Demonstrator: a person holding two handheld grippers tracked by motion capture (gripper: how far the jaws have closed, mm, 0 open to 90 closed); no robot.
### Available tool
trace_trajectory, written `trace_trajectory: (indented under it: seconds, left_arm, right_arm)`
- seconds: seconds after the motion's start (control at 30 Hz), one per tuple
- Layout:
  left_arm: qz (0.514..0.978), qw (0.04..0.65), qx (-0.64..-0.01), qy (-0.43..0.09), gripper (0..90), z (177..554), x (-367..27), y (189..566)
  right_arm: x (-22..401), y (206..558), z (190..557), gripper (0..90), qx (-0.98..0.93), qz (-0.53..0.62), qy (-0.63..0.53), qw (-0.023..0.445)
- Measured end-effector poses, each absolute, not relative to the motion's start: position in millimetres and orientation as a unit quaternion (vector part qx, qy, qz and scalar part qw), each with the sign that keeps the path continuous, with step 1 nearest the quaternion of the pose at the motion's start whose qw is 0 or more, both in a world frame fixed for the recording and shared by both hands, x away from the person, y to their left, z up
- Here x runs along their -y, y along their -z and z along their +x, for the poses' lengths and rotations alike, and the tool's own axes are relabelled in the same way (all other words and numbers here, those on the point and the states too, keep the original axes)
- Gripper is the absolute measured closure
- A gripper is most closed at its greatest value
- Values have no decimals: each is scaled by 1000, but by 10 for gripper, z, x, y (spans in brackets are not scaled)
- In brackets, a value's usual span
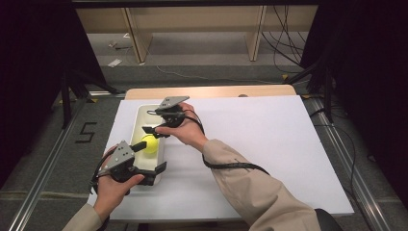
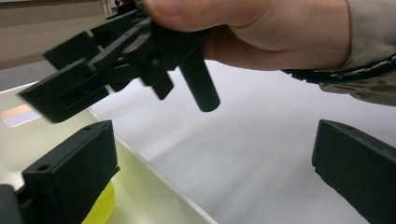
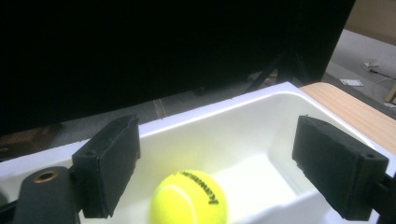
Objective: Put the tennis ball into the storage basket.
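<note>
A white tub [image 1: 136,120] stands on the left part of a white sheet [image 1: 269,139] that covers the table, and everything else is placed from that tub. Beyond the table's far edge, well apart from the tub, are pale wooden frame legs [image 1: 137,38], scraps on the floor and loose black cables; a taped mark lies on the floor to the tub's left. Nothing lies on the sheet beside the tub.

A yellow tennis ball [image 1: 150,143] rests inside the tub, on its floor toward the near end. The right gripper [image 1: 154,131] hangs over the tub's middle, its jaws spread wide and holding nothing; the ball sits below and between them, not touched by either pad. The left gripper [image 1: 151,163] is at the tub's near end with its jaws also apart and empty: one jaw is over the inside of the tub, the other outside over the sheet, so the tub's right wall runs between them.

The right gripper view shows black print on the ball [image 3: 189,199] and the tub's far rim [image 3: 219,108]. The left gripper view catches a yellow sliver of ball [image 2: 102,207] behind its jaw, and the right hand [image 2: 261,32] close above.
</note>
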State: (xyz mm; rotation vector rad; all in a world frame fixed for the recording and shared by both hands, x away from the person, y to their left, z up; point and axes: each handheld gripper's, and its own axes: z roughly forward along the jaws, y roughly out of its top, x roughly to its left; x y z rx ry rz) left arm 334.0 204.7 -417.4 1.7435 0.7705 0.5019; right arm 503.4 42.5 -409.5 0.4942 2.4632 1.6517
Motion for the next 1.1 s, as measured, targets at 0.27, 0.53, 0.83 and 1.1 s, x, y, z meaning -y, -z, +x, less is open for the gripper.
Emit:
trace_trajectory:
  seconds: [0.27,0.53,0.83,1.1]
  left_arm:
    - [737,552,-327,-212,0,3341,-2044,4177]
    - [737,551,-328,-213,0,3342,-2043,4177]
    - [736,550,-330,-214,0,3343,-2039,4177]
    - [736,551,-329,-215,0,3342,-2039,4173]
  right_arm:
    - [-46,4045,5021,162,-816,174,-545,83]
    - [343,4026,4975,163,-810,191,-546,100]
    - [700,4051,4921,164,-806,211,-542,110]
    - [965,4038,4844,168,-803,219,-541,119]
